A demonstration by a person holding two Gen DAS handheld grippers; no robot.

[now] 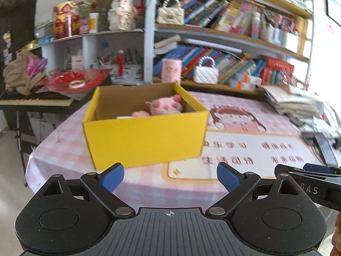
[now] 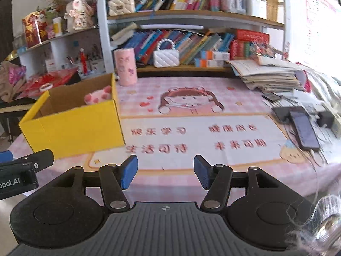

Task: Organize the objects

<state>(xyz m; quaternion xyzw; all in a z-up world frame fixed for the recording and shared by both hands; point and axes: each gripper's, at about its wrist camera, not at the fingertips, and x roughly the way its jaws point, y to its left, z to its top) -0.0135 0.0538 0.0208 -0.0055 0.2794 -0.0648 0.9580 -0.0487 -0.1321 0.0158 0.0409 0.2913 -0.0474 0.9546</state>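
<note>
Both grippers are hovering over the bench (image 2: 191,106), left gripper (image 1: 170,176) jaws spread wide, right gripper (image 2: 165,171) jaws parted, both gripping nothing; the yellow box (image 1: 145,136), holding a pink plush toy (image 1: 165,106), is sitting mid-frame beyond the left jaws.

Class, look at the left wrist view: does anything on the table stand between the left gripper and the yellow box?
Nothing visible does. The left gripper has open, empty jaws, and only bare tablecloth lies between its fingertips and the near wall of the yellow box. The right gripper sits off to the side.
</note>
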